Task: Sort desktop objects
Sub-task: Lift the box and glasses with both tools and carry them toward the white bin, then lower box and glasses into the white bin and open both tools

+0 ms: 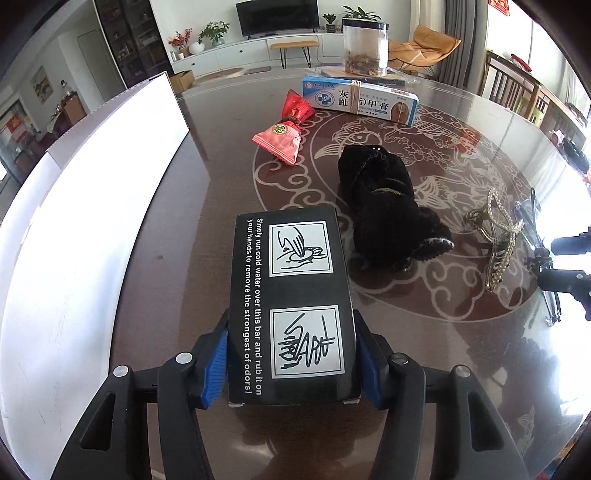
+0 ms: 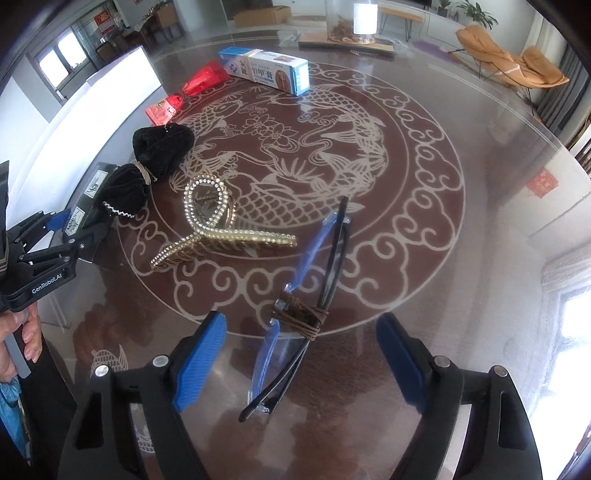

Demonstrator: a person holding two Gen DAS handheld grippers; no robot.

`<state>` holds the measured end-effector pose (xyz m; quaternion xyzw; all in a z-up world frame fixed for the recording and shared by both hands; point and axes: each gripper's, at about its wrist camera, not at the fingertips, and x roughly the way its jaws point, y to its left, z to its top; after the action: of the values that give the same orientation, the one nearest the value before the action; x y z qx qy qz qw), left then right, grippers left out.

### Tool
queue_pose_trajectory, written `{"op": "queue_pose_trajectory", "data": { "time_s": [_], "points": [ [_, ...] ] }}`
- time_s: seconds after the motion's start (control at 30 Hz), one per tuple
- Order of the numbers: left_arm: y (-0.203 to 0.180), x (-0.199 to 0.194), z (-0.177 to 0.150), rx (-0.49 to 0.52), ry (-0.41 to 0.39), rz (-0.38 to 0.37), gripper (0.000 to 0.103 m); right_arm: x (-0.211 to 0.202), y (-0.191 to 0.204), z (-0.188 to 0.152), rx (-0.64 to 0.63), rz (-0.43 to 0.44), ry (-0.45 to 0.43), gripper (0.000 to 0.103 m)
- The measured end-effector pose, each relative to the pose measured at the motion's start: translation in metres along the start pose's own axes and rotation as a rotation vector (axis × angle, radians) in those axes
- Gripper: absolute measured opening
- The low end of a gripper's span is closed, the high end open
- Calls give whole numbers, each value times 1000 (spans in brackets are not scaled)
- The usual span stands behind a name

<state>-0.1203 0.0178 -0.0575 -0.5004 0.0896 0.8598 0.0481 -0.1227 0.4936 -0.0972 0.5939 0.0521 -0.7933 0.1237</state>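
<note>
Between the left jaws, black box [image 1: 291, 310] points lengthwise away.

Home living room, by the look of it. Flat TV [image 1: 277, 14] on a long white cabinet [image 1: 236, 51] with potted plants [image 1: 213, 32], small wooden bench [image 1: 294, 46] in front, tan lounge chair [image 1: 424, 46] near curtains [image 1: 458, 26]. Round glass-topped table [image 1: 461, 122] with a fish pattern; wooden dining chairs [image 1: 517, 88] beside it. Dark shelving unit [image 1: 127, 40] at left, possibly a display cabinet; too blurred.
</note>
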Motion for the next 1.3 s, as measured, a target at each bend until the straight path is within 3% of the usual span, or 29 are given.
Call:
{"op": "queue_pose_trajectory", "data": {
  "time_s": [0.03, 0.1, 0.13, 0.53, 0.73, 0.87, 1.0, 1.13, 1.3],
  "points": [
    [2, -2, -4, -2, -4, 0, 58, 0, 5, -1, -14, -43, -9, 62],
    [6, -9, -10, -16, -15, -7, 58, 0, 10, -2, -26, -71, -21, 33],
    [9, -13, -13, -26, -23, -13, 58, -1, 9, -3, -14, -72, -19, 30],
    [23, -74, -21, -109, -149, -107, 58, -62, -36, -31, 118, 36, -105, 28],
    [61, -119, -11, -178, -217, -127, 58, -102, -21, -3, 108, 120, -194, 28],
    [117, -145, -7, -260, -250, -88, 58, -121, 31, 40, 27, 192, -250, 28],
    [185, -158, -11, -343, -244, 28, 58, -134, 115, 85, -91, 293, -296, 29],
    [252, -153, -27, -438, -187, 129, 58, -134, 216, 117, -218, 410, -310, 29],
    [311, -126, -55, -556, -85, 182, 58, -111, 337, 136, -357, 514, -284, 29]
  ]
}}
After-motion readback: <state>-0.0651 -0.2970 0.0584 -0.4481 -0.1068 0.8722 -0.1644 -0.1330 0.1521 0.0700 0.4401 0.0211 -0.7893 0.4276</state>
